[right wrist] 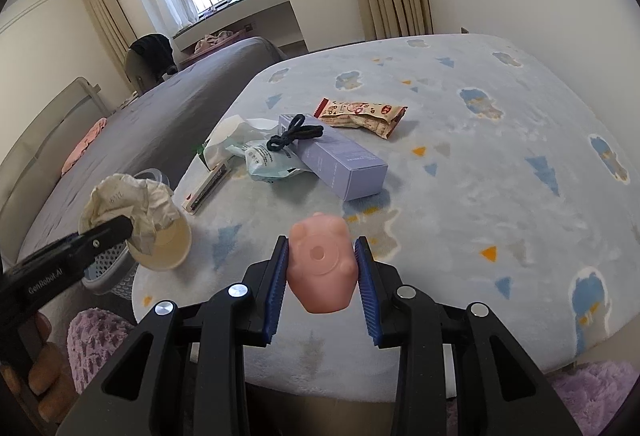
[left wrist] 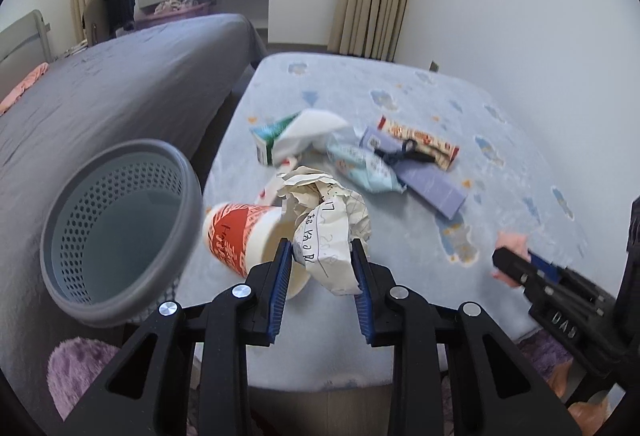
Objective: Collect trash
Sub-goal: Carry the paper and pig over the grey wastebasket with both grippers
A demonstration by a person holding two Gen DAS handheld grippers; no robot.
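Note:
My left gripper (left wrist: pixel 322 256) is shut on a crumpled paper ball (left wrist: pixel 328 224) that sits in the mouth of a red-and-white paper cup (left wrist: pixel 240 240), held just right of the grey perforated waste bin (left wrist: pixel 120 232). In the right wrist view the cup (right wrist: pixel 160 236) and paper (right wrist: pixel 128 204) hang over the bin (right wrist: pixel 108 276). My right gripper (right wrist: pixel 322 260) is shut on a pink rubber pig toy (right wrist: pixel 322 268) above the rug; it also shows in the left wrist view (left wrist: pixel 516 260).
On the pale blue rug (right wrist: pixel 480 164) lie a purple box (right wrist: pixel 340 160) with a black hair tie (right wrist: pixel 294 136), a snack wrapper (right wrist: pixel 360 114), a light-blue packet (right wrist: pixel 268 160), white tissue (right wrist: pixel 228 140) and a small carton (right wrist: pixel 204 188). A grey bed (left wrist: pixel 100 92) stands left.

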